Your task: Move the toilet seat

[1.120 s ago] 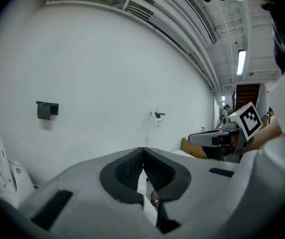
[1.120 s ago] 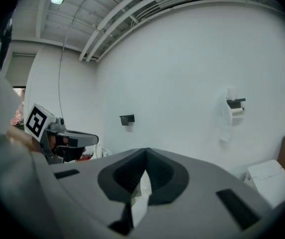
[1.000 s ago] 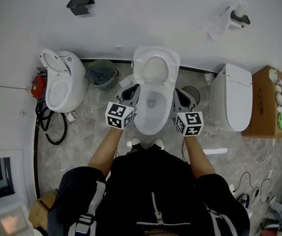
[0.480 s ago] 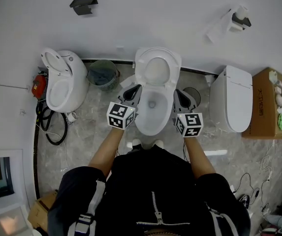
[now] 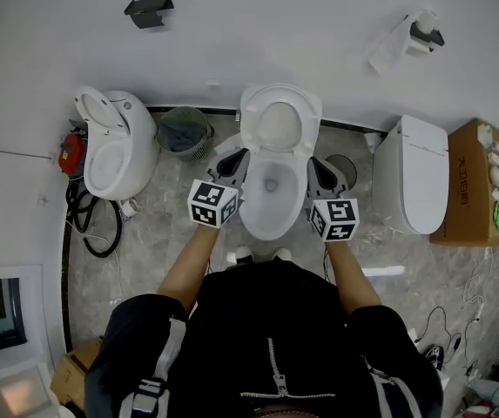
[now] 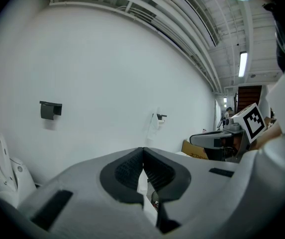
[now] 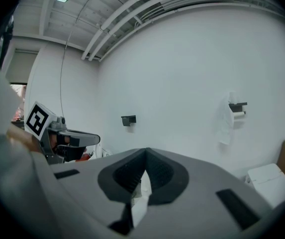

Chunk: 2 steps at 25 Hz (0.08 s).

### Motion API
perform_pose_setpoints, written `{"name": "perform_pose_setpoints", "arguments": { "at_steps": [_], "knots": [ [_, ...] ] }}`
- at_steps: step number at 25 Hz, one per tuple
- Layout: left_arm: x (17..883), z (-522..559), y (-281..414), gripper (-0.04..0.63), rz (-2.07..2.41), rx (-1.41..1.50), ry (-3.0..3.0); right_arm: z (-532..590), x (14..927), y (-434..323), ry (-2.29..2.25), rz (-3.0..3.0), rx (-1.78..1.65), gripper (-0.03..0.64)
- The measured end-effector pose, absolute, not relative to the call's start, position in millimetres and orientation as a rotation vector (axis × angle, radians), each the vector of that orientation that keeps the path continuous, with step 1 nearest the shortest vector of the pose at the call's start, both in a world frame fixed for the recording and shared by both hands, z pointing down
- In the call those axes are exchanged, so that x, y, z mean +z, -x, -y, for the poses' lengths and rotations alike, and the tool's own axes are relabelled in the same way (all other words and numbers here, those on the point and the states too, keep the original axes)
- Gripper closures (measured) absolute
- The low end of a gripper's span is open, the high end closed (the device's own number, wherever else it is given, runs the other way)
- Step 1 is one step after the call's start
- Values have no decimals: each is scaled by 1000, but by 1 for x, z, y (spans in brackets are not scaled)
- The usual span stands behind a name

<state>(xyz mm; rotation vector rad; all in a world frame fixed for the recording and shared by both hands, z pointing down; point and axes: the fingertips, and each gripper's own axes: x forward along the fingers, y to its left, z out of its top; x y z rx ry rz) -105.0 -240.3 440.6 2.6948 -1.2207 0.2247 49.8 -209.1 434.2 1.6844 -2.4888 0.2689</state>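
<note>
The white toilet [image 5: 271, 200] stands in the middle against the wall, its seat [image 5: 280, 120] and lid raised upright at the back. My left gripper [image 5: 236, 160] hovers beside the bowl's left rim, and my right gripper [image 5: 319, 167] hovers beside its right rim. Neither touches the seat. In the left gripper view the left gripper [image 6: 142, 156] has its jaws shut with nothing between them, pointing at the white wall. The right gripper [image 7: 145, 158] is likewise shut and holds nothing. Each gripper view catches the other gripper at its side edge.
A second toilet [image 5: 114, 142] with its lid up stands at the left, with a mesh bin [image 5: 182, 131] beside it. A closed toilet [image 5: 416, 177] and a cardboard box [image 5: 475, 181] are at the right. A black holder [image 5: 149, 10] and a paper holder [image 5: 414, 33] hang on the wall. Cables [image 5: 88, 220] lie on the floor at the left.
Both grippers stay beside the bowl with their jaws shut. Only the head view has shifted by a few pixels.
</note>
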Motion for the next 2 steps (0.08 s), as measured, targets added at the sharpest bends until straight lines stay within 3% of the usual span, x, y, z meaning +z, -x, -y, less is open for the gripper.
{"name": "perform_pose_setpoints", "arguments": {
  "at_steps": [2],
  "knots": [
    [440, 242, 104, 592, 1221, 225, -2693, 210, 434, -51, -1688, 2489, 268, 617]
  ]
}}
